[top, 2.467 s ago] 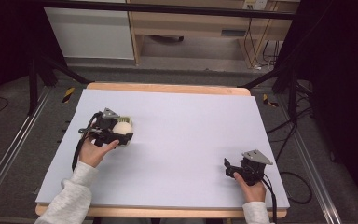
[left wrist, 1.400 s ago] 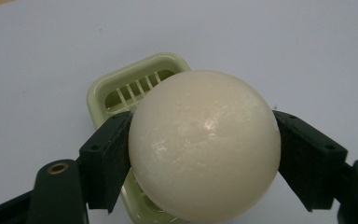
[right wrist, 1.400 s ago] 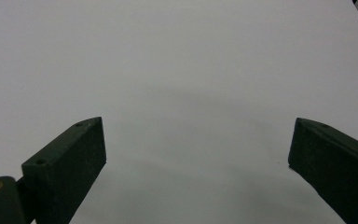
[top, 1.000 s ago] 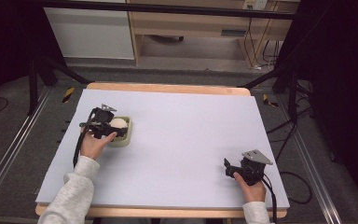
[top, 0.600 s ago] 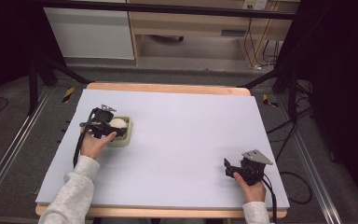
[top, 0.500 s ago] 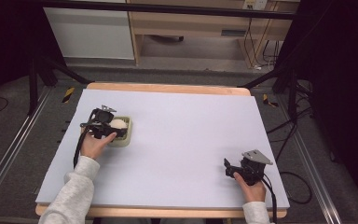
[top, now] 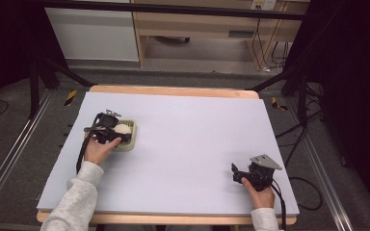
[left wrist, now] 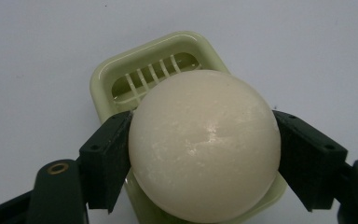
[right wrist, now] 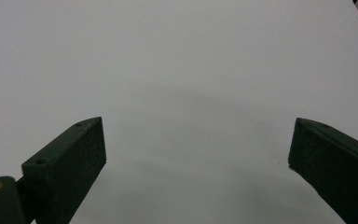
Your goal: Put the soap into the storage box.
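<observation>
Placing step: at left of centre in the high view, the left gripper (top: 117, 136) is clamping a round cream soap bar (left wrist: 204, 145) over its pale green slatted soap dish (left wrist: 116, 77), next likely needing gentle release; right gripper (top: 237, 173) is idling, jaws wide, empty.

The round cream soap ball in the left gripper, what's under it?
Under the round cream soap ball sits a pale green slotted soap dish; its ribbed far end shows. The ball covers the rest of the dish floor, so whether it rests there or hangs just above cannot be told.
</observation>
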The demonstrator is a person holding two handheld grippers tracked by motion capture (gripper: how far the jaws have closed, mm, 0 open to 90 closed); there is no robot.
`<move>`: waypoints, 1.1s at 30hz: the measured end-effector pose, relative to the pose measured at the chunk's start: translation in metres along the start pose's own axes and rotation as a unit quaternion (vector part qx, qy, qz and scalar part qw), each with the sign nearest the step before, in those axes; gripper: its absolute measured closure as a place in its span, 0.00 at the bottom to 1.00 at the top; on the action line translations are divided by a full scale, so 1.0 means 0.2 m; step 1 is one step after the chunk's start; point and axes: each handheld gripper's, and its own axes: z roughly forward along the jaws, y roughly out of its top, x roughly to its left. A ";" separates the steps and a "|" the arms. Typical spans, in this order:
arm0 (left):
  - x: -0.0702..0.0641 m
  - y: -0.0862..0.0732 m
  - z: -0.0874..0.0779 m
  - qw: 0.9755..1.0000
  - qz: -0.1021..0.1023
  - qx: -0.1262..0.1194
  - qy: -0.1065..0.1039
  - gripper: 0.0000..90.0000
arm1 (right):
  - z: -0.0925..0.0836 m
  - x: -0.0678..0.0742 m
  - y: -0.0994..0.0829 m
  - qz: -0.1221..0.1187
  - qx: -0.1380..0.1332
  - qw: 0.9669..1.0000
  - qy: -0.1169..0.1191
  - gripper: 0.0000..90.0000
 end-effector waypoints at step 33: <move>-0.03 -0.01 -0.07 0.999 0.013 -0.036 0.000 0.21 | 0.00 0.00 0.00 0.000 0.001 1.000 -0.001 0.05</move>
